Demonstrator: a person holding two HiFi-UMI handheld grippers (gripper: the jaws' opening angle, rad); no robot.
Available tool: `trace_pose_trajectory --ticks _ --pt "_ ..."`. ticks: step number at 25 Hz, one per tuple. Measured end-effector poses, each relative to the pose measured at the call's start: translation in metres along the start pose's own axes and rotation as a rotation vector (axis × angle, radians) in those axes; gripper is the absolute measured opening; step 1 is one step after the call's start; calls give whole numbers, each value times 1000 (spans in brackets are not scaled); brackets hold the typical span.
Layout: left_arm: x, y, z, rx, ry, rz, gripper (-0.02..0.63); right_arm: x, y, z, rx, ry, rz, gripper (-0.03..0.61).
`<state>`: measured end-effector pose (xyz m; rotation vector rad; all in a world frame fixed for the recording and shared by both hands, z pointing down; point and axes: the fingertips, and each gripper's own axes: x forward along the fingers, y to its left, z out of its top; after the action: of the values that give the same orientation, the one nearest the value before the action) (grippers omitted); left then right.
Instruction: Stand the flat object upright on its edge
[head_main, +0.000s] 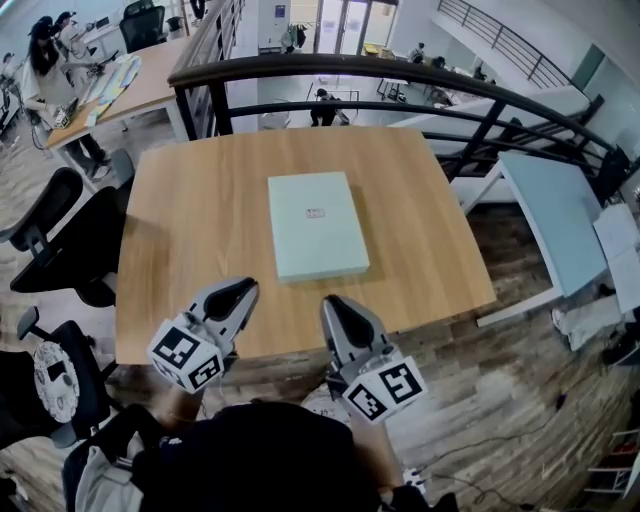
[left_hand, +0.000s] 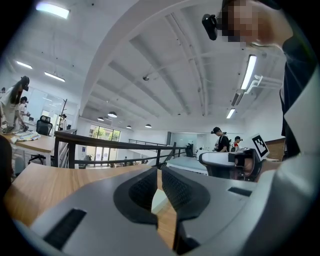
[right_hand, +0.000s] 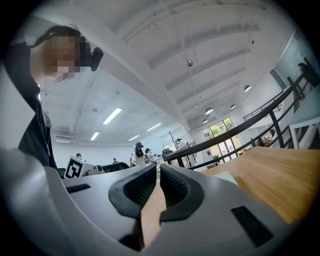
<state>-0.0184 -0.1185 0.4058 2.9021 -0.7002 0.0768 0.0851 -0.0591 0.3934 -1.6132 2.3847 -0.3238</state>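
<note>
The pale green flat rectangular box (head_main: 317, 225) lies flat in the middle of the light wooden worktop (head_main: 180, 230), well apart from both tools. The left gripper (head_main: 238, 292) and the right gripper (head_main: 334, 305) hover by the near edge, each with its fingers (left_hand: 142, 192) pressed together on nothing.

The box sits flush on the wood, so I see no lip to get under. A push at one edge would likely slide it toward the far side rather than tip it. Lifting one side alone could make it twist. Once up, its thin edge is a narrow base, and letting go while it leans would drop it flat again.

Nothing stands between the grippers and the box. The black metal railing (head_main: 400, 72) runs beyond the far edge, the black office chairs (head_main: 60, 240) stand at the left, and a pale blue table (head_main: 550, 205) stands at the right, all off the worktop.
</note>
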Motion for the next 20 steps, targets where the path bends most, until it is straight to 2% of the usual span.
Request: trace_pose_trajectory --ticks 7,20 --pt "26 -4 4 4 14 35 38 1 -32 8 28 7 19 32" --pt "71 -17 15 17 26 144 38 3 -89 32 58 12 119 32"
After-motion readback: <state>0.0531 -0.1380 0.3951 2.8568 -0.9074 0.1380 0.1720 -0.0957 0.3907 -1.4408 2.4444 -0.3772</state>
